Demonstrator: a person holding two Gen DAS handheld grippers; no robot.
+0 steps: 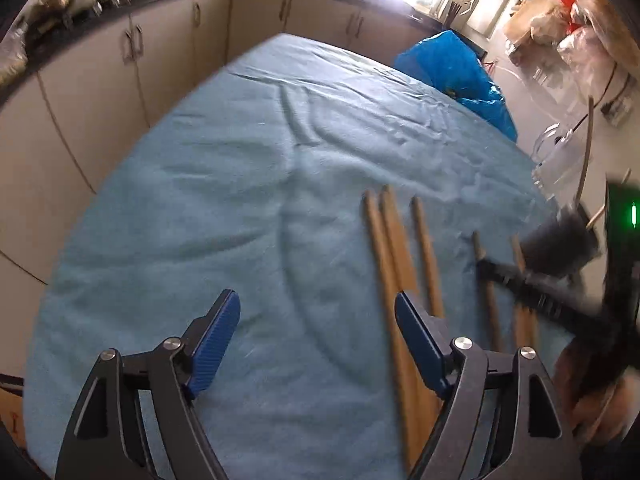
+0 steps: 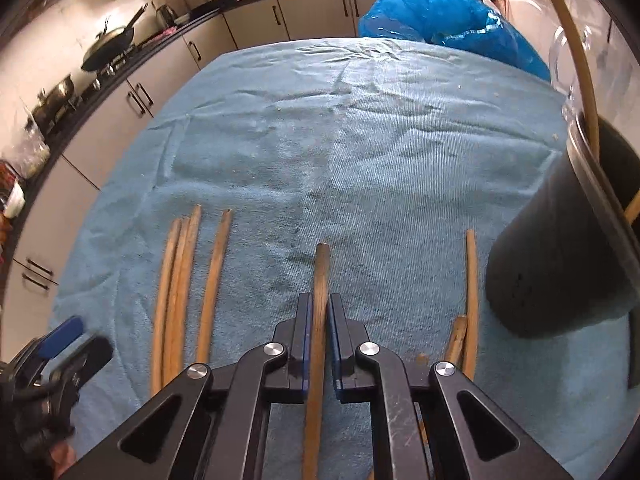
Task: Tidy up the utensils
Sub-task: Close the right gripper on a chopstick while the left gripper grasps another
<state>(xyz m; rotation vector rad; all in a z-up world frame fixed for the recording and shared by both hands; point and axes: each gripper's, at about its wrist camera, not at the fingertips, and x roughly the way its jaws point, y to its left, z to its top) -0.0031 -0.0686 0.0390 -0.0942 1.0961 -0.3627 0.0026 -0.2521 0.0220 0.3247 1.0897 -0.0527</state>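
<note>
my right tongs (image 2: 319,316) pinched one stiff, light wooden stick (image 2: 320,280) mid-shaft; my left tongs (image 1: 316,328) hung open.

A blue towel (image 2: 360,152) covers the worktop. A blue bag (image 2: 448,12) sits at its far edge. Cabinets (image 2: 256,20) line the wall; a wok (image 2: 108,48) rests on the stove.

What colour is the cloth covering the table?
Light blue cloth, clearest in the right wrist view.
</note>
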